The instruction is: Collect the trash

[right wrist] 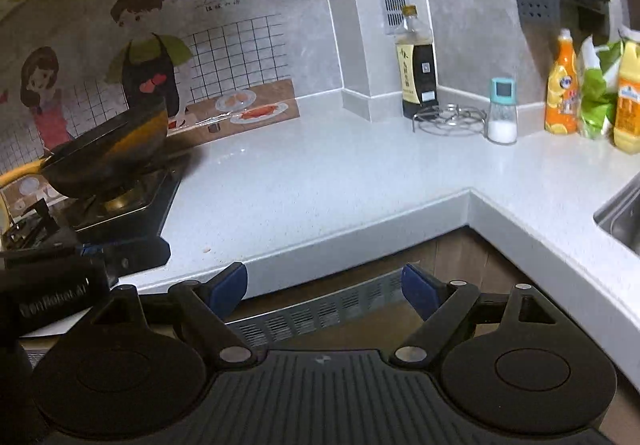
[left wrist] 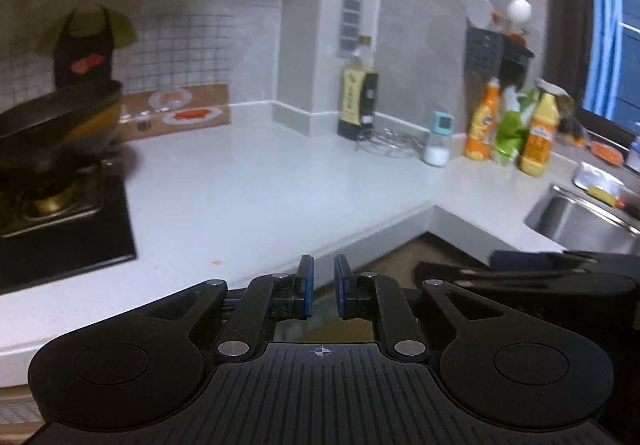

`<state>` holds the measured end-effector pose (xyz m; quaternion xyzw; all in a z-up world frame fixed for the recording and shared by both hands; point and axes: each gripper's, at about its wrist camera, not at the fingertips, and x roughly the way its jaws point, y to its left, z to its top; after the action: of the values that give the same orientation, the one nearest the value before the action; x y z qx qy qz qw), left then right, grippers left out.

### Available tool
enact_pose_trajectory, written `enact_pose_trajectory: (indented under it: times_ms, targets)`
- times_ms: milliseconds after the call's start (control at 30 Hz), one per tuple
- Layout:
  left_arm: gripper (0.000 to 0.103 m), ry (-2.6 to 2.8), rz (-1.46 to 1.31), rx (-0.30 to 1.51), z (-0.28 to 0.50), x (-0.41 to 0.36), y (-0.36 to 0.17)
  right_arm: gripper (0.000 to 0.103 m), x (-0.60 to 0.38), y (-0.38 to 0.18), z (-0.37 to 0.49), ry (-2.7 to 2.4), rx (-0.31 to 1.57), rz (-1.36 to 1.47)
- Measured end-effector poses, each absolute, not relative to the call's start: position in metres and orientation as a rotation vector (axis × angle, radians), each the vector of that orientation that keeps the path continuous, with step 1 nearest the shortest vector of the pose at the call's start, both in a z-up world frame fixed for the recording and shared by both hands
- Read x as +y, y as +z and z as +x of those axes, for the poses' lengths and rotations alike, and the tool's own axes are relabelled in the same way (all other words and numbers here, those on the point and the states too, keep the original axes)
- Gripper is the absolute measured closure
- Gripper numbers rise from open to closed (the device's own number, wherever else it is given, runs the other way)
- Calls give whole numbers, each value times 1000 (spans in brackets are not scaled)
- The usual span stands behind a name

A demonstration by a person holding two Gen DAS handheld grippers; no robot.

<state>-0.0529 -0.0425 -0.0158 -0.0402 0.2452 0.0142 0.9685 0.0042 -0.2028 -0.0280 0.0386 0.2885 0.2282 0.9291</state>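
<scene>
A small reddish scrap (left wrist: 216, 262) lies on the white counter (left wrist: 248, 185) near its front edge, beside the stove; it also shows in the right wrist view (right wrist: 206, 249). My left gripper (left wrist: 322, 277) hangs in front of the counter edge, its blue pads a narrow gap apart with nothing between them. My right gripper (right wrist: 325, 287) is open and empty, below the counter's inner corner. The right gripper shows at the right of the left wrist view (left wrist: 560, 273). The left gripper shows at the left of the right wrist view (right wrist: 52, 281).
A black wok (right wrist: 108, 157) sits on the gas stove (left wrist: 60, 229) at the left. A soy sauce bottle (right wrist: 418, 65), a wire trivet (right wrist: 450, 119), a salt shaker (right wrist: 502, 113) and detergent bottles (right wrist: 562, 85) stand along the back. A steel sink (left wrist: 580, 217) is at the right.
</scene>
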Motion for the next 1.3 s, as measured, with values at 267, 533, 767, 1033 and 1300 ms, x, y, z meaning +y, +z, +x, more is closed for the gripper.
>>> enact_pose_trajectory:
  times_ms: [267,533,767,1033,1300]
  targets:
    - [89,3,-99,531,-55,-42,-21,18,-207,-35,-5,427,585,59]
    - [89,-4,-112,552,-56,-42,-23,18,-208,-36,-6,427,592,51]
    - [89,-4,-121,562,-56,-42,-24,18,-206,-37,-6,431,601,42]
    - [89,-1,-135,572,-57,-41,-25,18,-205,-39,-8,440,608,36]
    - [89,2,-137,574,-57,-41,-26,18,-205,-39,-7,441,608,36]
